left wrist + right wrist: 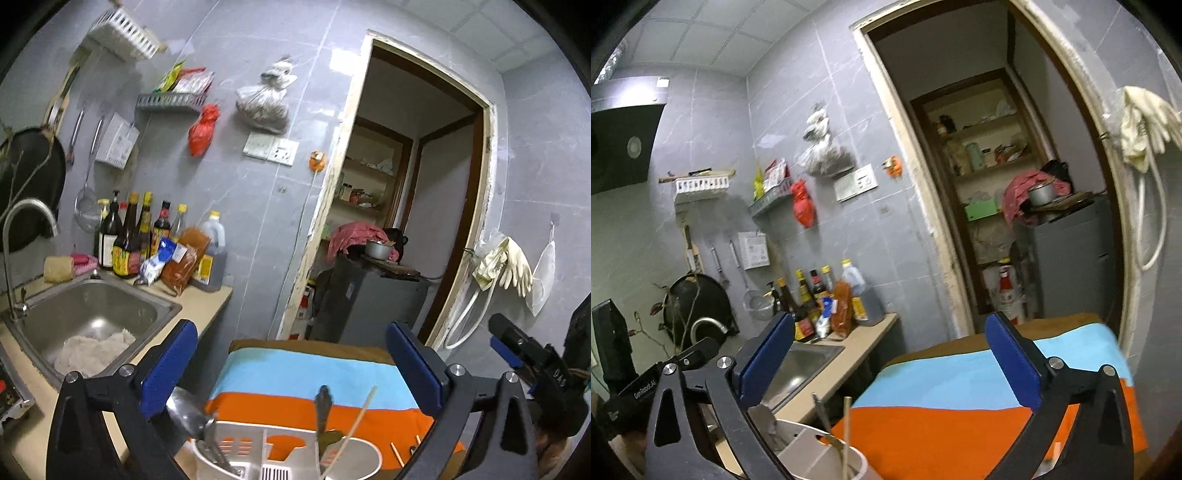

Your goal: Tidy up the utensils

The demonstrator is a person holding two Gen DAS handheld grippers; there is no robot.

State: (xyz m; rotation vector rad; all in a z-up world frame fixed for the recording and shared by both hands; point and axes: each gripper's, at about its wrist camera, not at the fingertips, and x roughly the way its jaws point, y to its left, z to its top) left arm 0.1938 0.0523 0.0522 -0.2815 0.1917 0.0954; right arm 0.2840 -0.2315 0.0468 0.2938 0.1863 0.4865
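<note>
Both tongs stand wide with nothing between their blue pads: the left tongs (291, 354) and the right tongs (890, 354) hang above the white utensil holder (288, 454), which sits on the striped cloth (306, 369) at the near edge of the desk, close to the corner beside the sink (92, 314). In the holder stand a steel spoon (184, 406), a dark-handled utensil (323, 406) and a thin chopstick (360, 417); more sticks (397, 455) lie on the cloth just beside it. The spoon looks stiff and slippery, best pinched at the handle; the chopstick is light and would roll, so grip mid-shaft. "GenRobot.AI" reads on the other gripper's body; bottle labels are too blurred.
</note>
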